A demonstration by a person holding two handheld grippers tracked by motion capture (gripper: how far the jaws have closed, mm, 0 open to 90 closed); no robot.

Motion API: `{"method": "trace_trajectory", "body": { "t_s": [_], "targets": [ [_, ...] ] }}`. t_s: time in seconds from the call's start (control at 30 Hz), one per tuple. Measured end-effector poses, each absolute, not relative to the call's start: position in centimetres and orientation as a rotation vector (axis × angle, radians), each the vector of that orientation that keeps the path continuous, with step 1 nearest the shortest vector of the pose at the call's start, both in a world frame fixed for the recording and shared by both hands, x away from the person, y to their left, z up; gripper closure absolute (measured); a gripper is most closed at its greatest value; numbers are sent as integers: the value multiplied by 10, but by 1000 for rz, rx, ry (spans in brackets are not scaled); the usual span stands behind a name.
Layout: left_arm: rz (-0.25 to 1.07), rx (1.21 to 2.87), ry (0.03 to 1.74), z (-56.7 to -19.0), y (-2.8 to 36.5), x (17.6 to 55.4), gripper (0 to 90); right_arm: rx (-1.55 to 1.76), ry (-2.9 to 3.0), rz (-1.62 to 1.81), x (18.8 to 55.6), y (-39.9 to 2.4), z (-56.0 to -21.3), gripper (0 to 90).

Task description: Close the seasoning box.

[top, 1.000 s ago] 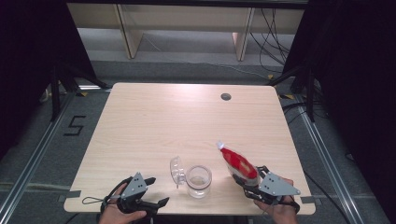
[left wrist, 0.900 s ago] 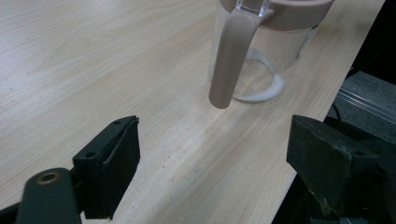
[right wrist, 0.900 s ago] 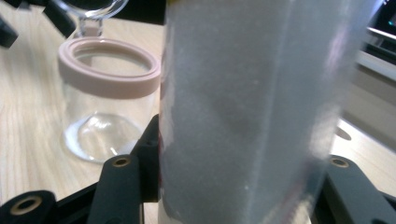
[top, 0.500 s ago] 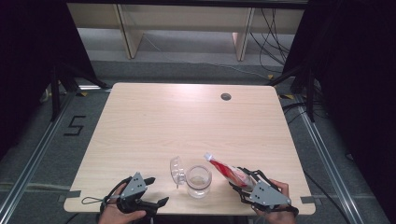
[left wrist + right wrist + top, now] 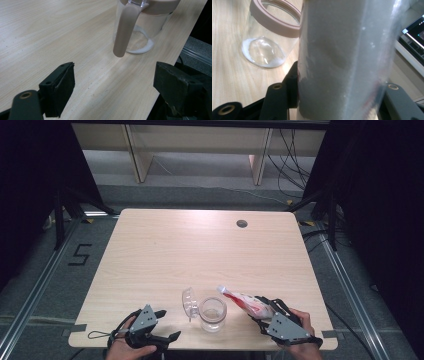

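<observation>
A: What containers are out, and what's in them?

B: One clear glass jar (image 5: 212,314) with a pinkish rim and its hinged lid (image 5: 188,301) flipped open. A thin ring of white grains lies round the bottom; otherwise it looks empty. Then one red-and-white pouch (image 5: 248,303) of white powder, clamped between the jaws of the right gripper (image 5: 264,312).

A: How is that gripper set?

B: About halfway closed, pressing the pouch on both sides. The pouch slants out ahead of it, its tip just beside the jar's rim; I can't tell whether they touch.

A: And the other one?

B: The left gripper (image 5: 165,325) stands wide open and holds nothing. The jar is straight ahead of it, near, with its lid arm hanging down on the gripper's side.

A: Room to move?

B: Both grippers and the jar sit close to the counter (image 5: 200,245) edge nearest the person. Beyond the jar the counter runs bare to the far edge, apart from one small round cable hole (image 5: 242,224).
</observation>
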State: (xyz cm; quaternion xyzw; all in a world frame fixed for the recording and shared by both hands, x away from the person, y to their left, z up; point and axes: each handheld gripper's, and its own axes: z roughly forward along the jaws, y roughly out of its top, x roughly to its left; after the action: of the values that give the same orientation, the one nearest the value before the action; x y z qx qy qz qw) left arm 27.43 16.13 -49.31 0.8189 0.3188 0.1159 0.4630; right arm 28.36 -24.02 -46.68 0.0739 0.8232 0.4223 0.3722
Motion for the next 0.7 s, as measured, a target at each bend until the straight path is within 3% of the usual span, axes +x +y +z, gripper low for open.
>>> {"method": "trace_trajectory", "body": {
  "t_s": [0.7],
  "targets": [
    [297,2029,788,-493,163,275,171,27,2112,782,272,-235,-467,482]
  ]
}}
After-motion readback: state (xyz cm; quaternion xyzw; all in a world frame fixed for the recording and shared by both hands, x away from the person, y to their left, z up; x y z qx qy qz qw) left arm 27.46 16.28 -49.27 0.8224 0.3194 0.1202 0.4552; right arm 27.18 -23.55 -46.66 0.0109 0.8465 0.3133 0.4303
